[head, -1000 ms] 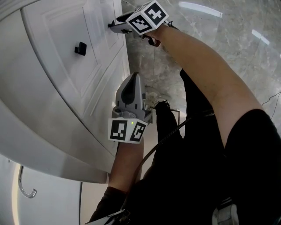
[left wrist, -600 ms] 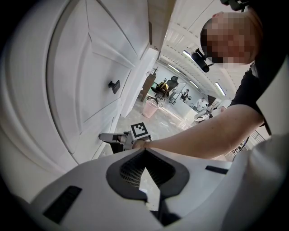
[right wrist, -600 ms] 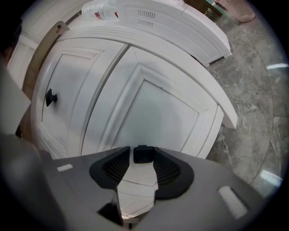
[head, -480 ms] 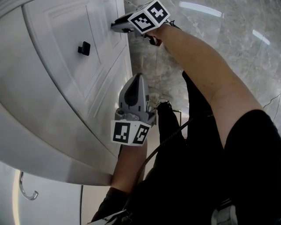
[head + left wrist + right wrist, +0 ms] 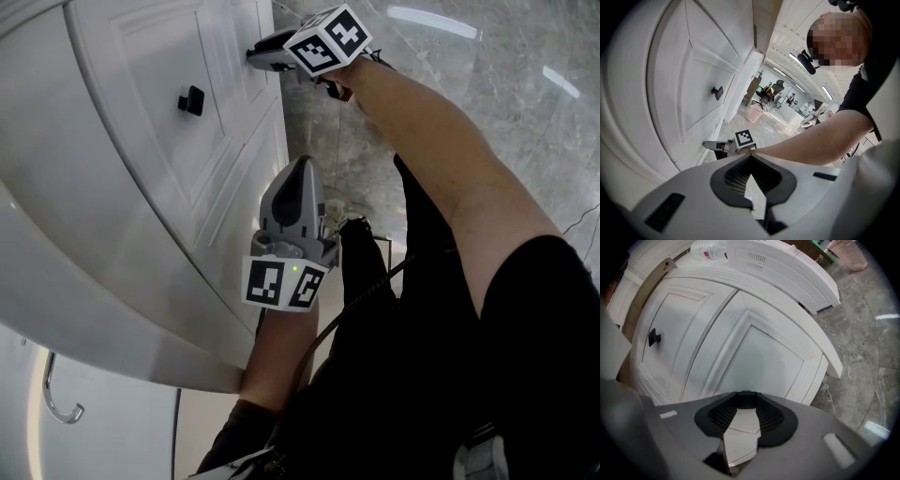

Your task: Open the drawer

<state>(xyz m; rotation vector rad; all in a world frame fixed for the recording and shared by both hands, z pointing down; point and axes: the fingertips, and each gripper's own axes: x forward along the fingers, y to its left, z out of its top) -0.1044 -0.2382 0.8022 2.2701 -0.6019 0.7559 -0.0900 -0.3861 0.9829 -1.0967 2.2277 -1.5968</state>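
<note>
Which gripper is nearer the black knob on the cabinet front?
Right. The right gripper is at the cabinet front, one panel over from the knob; the left gripper hangs clear of the cabinet, farther off.

My feeds are bright and evenly lit, and the white cabinet (image 5: 141, 141) shows only soft shading in its panels. Streaks of glare lie on the polished floor (image 5: 487, 103) right of the cabinet. Both gripper views bend the cabinet hard and go black at the corners.

Grey marble floor (image 5: 487, 84); a metal hook (image 5: 48, 386); perhaps a pink bin (image 5: 754, 114).
</note>
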